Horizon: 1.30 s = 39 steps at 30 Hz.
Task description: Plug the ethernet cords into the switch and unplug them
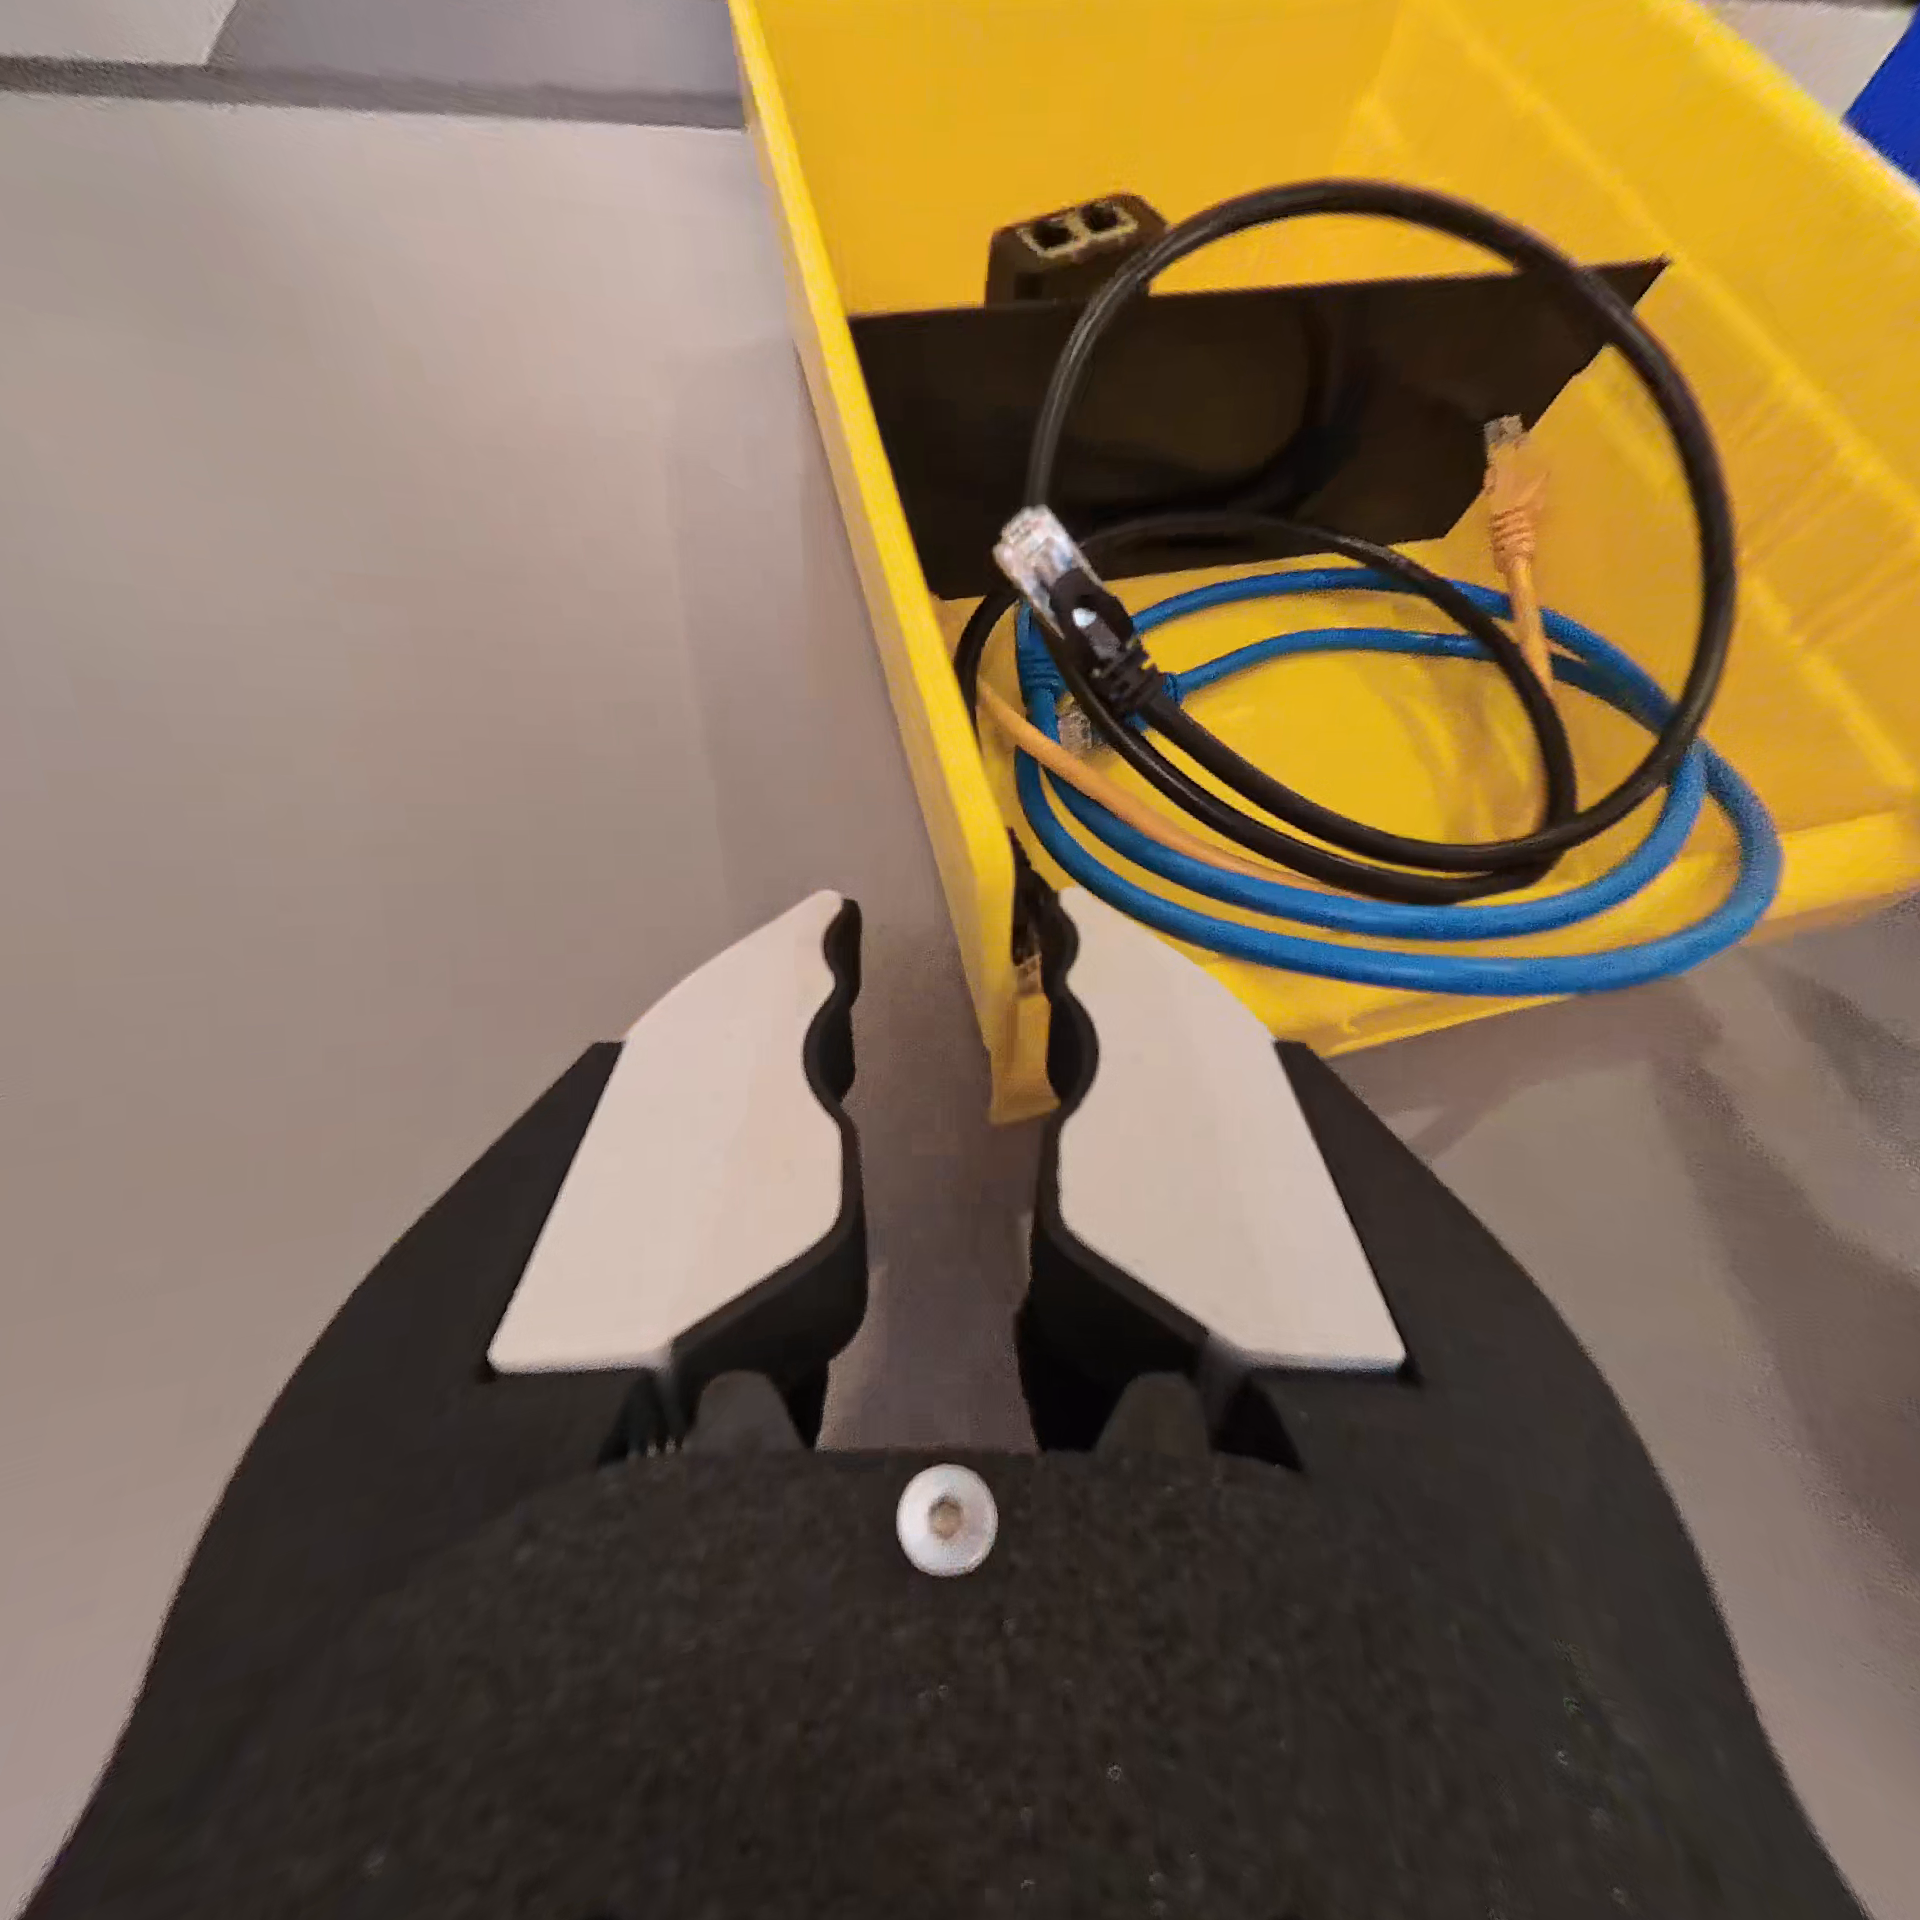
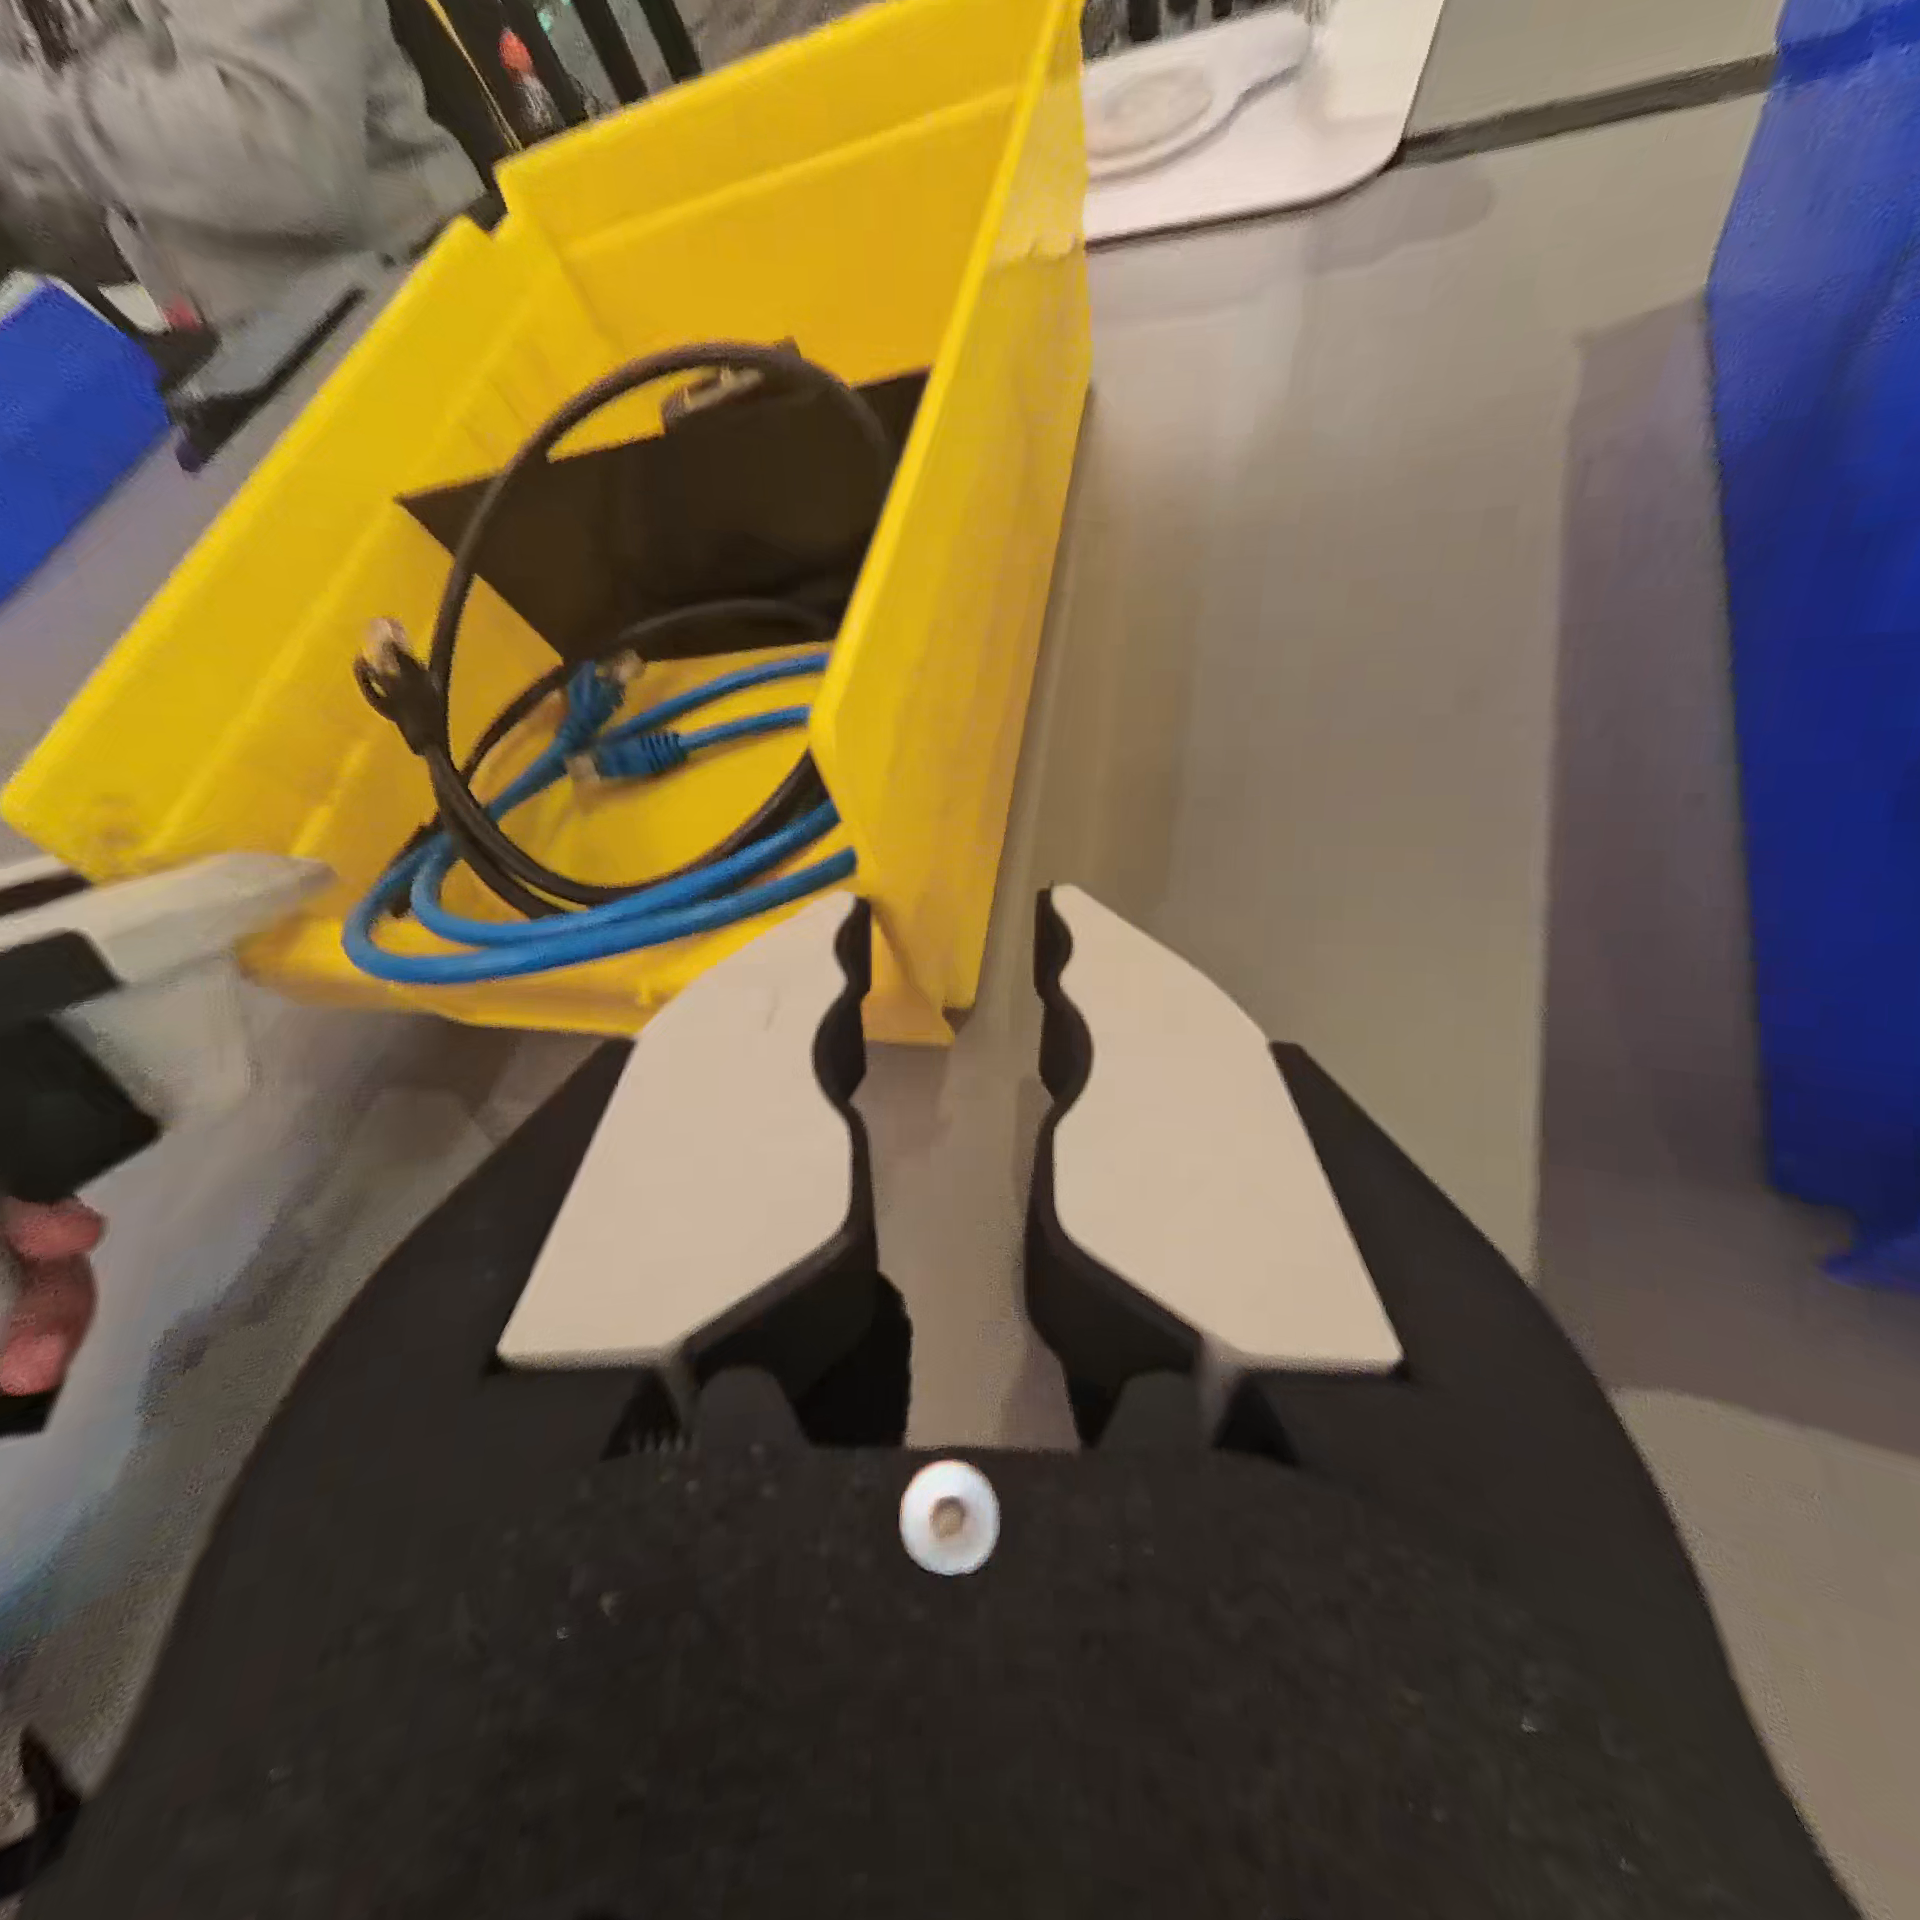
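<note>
Left claw (image 1: pixel 951 935) and right claw (image 2: pixel 951 925) both apart, empty, near yellow bin (image 1: pixel 883 436) of coiled cords (image 1: pixel 1382 914).

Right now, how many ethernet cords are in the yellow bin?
3: the black cord looping highest, the blue cord coiled at the open front, the orange cord mostly buried beneath; more may hide.

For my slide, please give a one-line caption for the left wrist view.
Open left gripper at a yellow bin holding coiled black, blue and orange ethernet cords and a black switch.
</note>
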{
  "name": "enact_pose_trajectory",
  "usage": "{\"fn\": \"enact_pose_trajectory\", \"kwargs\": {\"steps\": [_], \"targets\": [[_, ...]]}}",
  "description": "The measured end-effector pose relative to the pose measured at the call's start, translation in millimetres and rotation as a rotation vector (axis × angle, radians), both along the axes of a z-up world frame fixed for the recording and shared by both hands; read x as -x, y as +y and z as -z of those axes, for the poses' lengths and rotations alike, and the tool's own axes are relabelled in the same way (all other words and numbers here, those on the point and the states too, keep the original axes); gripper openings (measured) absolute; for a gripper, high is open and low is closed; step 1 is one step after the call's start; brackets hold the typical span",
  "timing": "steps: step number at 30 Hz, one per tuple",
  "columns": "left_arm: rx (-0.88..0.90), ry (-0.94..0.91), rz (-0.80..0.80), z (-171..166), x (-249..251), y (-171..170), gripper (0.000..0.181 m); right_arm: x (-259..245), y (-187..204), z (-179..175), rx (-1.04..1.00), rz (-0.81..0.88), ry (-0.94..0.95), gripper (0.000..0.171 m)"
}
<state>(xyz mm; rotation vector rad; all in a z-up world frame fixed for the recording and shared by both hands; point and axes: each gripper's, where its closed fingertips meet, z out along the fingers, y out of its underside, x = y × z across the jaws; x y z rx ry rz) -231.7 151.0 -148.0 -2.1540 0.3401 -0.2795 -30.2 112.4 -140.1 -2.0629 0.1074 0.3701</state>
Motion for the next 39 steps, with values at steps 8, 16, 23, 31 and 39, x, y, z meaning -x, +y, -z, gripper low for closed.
{"fn": "enact_pose_trajectory", "kwargs": {"steps": [8,16,23,31,39], "targets": [[0.018,0.005,0.018,2,-10,9,0.010,3,32,0,-0.018,0.030,-0.136,0.008],[0.037,-0.092,-0.005,-26,33,20,0.009,45,40,-30,-0.030,0.105,-0.188,0.005],[-0.097,-0.046,-0.087,-59,150,42,0.006,162,61,-53,-0.138,0.041,-0.229,0.005],[-0.002,-0.062,-0.143,-24,245,53,0.003,258,66,-24,-0.153,-0.091,-0.262,0.010],[0.075,-0.115,-0.238,-8,255,48,0.007,275,50,-4,-0.125,-0.336,-0.180,0.021]]}}
